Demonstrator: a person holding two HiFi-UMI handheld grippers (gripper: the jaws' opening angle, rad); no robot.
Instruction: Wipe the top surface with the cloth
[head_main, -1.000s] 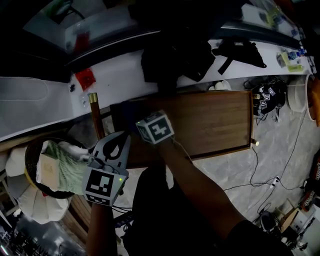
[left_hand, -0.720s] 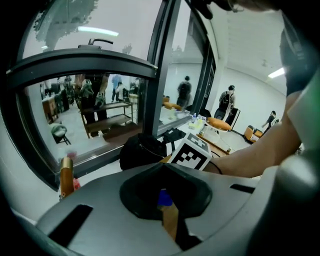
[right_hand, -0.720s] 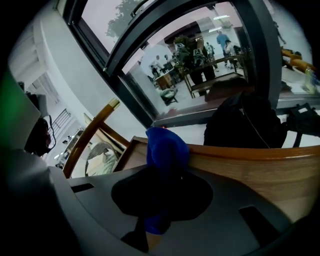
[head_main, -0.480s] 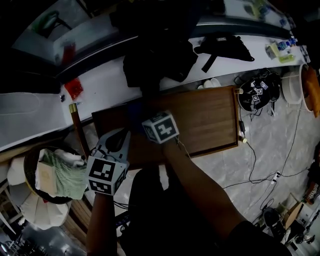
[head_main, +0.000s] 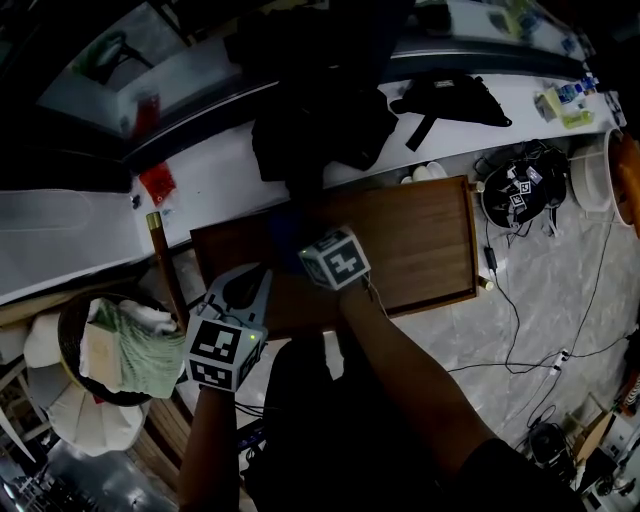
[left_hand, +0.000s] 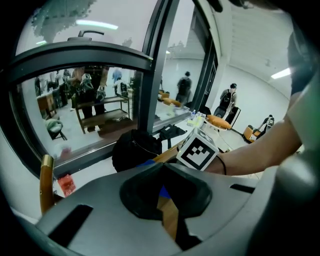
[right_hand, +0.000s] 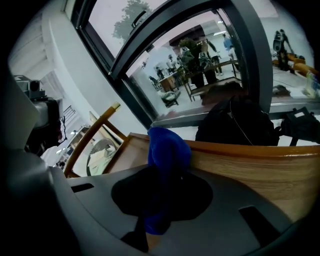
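Grippers: two, one in each of the person's hands, both hanging over the left part of one rectangular brown wooden tabletop (head_main: 420, 240). The right gripper (right_hand: 161, 197) is clamping one bunched blue fabric cloth (right_hand: 167, 147). Its jaws are closing on the lower half, and the rest is sticking up beyond the tips. That cloth is sitting over the far left part of the wood, near the raised back edge. Whether it is pressing on the surface I cannot tell.

The left gripper (head_main: 243, 283) is hovering at the near left edge of the tabletop, its jaw tips meeting with nothing between them.

Two black bags are lying on the white ledge (head_main: 220, 165) behind the table: one bulky backpack (head_main: 320, 130) and one flatter strapped bag (head_main: 455, 100). One round dark basket (head_main: 70, 330) is sitting to the left of the table, holding a pale green bundle (head_main: 135, 355). One wooden post with a brass cap (head_main: 163, 262) is rising between basket and table.
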